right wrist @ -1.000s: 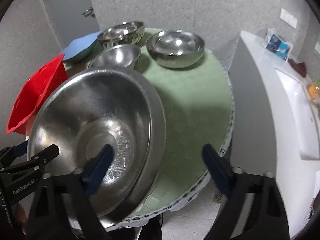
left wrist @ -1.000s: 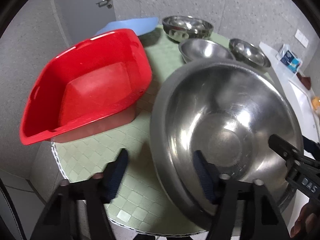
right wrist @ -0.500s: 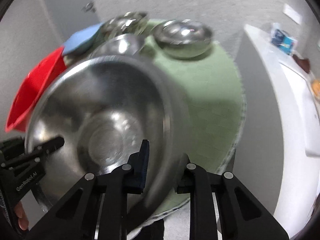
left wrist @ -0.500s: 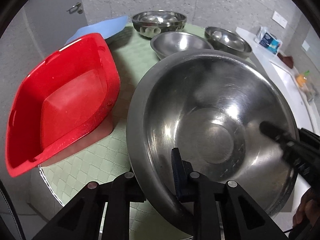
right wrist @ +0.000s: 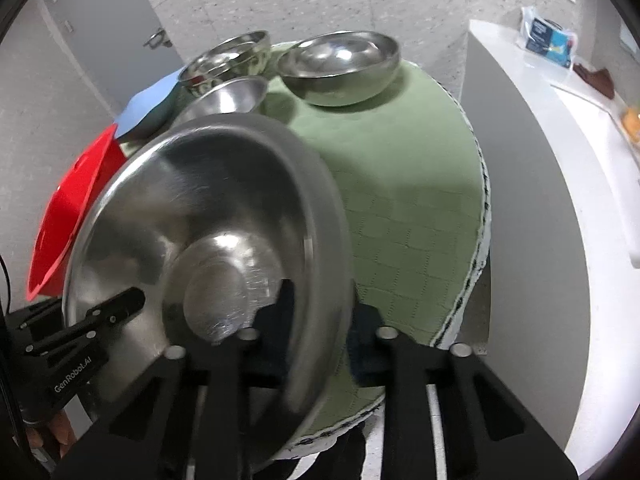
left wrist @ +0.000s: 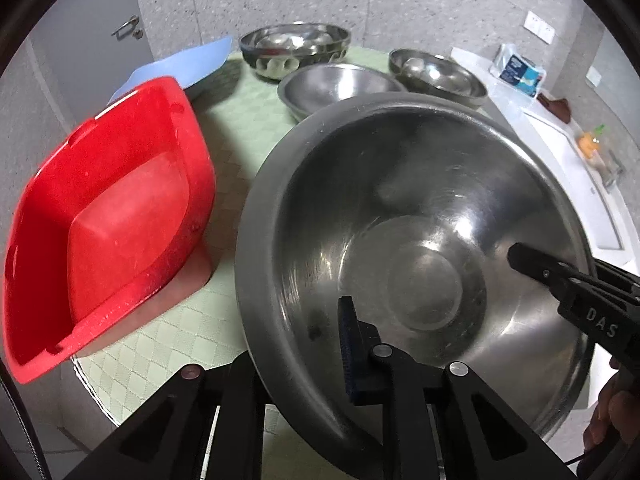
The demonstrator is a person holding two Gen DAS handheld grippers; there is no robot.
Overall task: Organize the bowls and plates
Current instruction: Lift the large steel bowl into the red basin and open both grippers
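A large steel bowl [left wrist: 420,216] fills the near side of the round green table [left wrist: 240,128]. My left gripper [left wrist: 296,344] is shut on its near left rim, one finger inside and one outside. My right gripper [right wrist: 320,332] is shut on its near right rim; the bowl [right wrist: 192,216] looks tilted and raised there. The right gripper also shows at the right of the left wrist view [left wrist: 568,284]. A medium steel bowl [left wrist: 340,84], a stack of steel bowls [left wrist: 294,46] and another steel bowl [left wrist: 436,74] stand at the far side.
A red square plastic basin [left wrist: 108,208] sits left of the large bowl, overhanging the table edge. A blue plate [left wrist: 180,68] lies behind it. A white counter [right wrist: 560,184] with a sink and a tissue pack [right wrist: 548,36] runs along the right.
Both grippers went from open to shut on the large bowl's rim. The bowl has since risen and tilted, most clearly in the right wrist view.
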